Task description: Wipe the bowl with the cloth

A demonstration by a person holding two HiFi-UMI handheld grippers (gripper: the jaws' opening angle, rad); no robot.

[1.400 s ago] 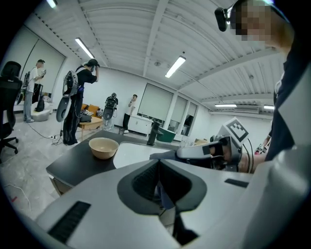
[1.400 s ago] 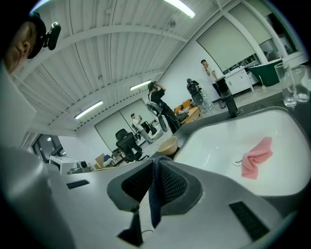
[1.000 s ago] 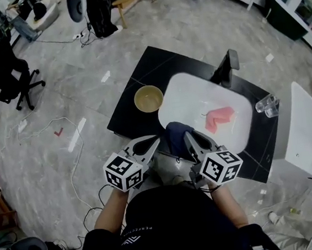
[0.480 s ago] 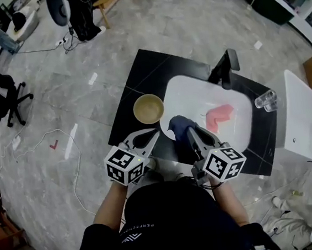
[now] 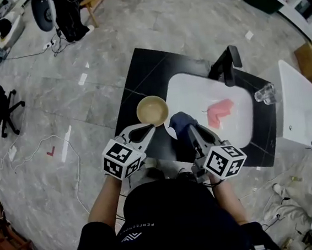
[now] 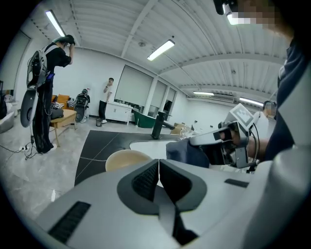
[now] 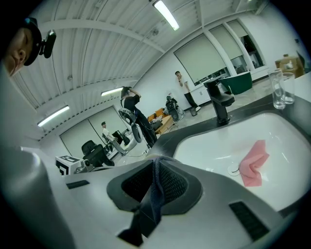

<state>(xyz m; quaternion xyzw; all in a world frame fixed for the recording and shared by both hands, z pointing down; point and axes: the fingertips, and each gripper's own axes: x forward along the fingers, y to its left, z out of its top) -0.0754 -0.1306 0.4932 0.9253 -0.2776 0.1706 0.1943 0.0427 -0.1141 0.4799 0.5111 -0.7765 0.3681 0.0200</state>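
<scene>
Risk at the jaws: we judge the dark blue cloth (image 7: 154, 194) could slip free when it rubs, since the right gripper (image 7: 156, 170) pinches only a thin fold of it.
Risk at the bowl: nothing holds the bowl (image 5: 152, 110); we expect a push from the cloth to slide it along the black counter (image 5: 139, 68) or tip it toward the sink (image 5: 194, 92).
Cause: we have the left gripper (image 6: 158, 170) with its jaws pressed together, so it cannot take the rim until they spread.
Right gripper: clamped on the cloth, which bunches just ahead of its tips, over the sink's near edge.
Left gripper: empty, touching nothing we can see.
Bowl's place: just ahead of the left gripper, upright, beside the cloth but apart from it.
Farther off: a pink rag (image 7: 253, 165) lies in the sink beyond the right gripper, well clear of both.
</scene>
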